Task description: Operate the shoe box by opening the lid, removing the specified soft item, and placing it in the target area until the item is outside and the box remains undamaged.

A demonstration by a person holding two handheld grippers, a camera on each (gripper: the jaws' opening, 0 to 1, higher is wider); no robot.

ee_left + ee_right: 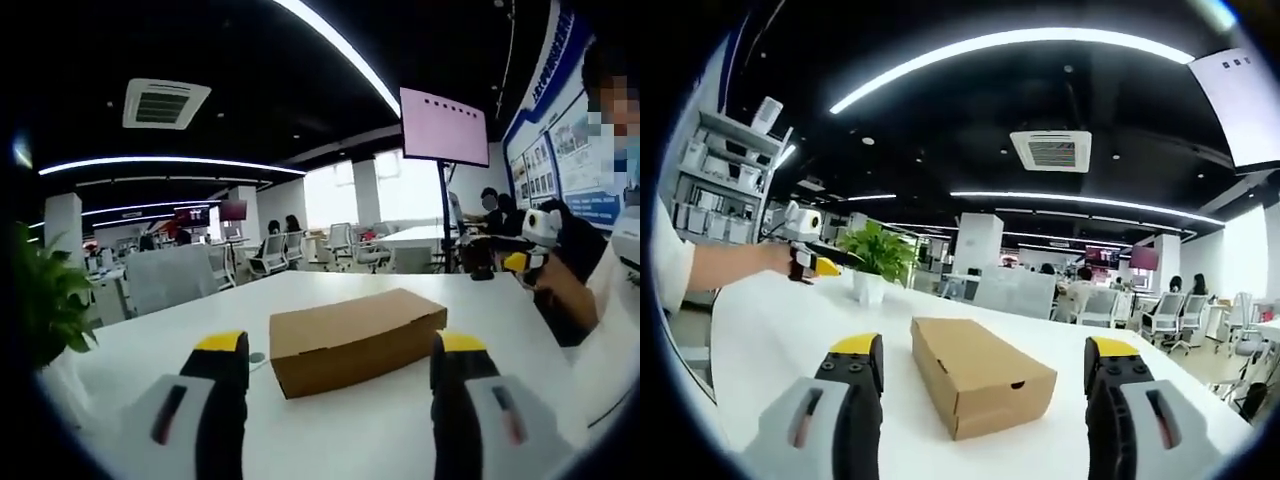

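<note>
cardboard shoe box lies closed, ahead between the left claw's spread jaws.

Left claw jaws wide apart; right claw likewise, both empty, level, forward.

We note white table: closed cardboard shoe box flat at centre, potted plant nr edge.

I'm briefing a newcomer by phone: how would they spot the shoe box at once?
Look at the long white table. Past its potted plant, near the middle, lies the shoe box, lid closed. It is the one plain brown cardboard thing there, with a small notch in one end.
</note>
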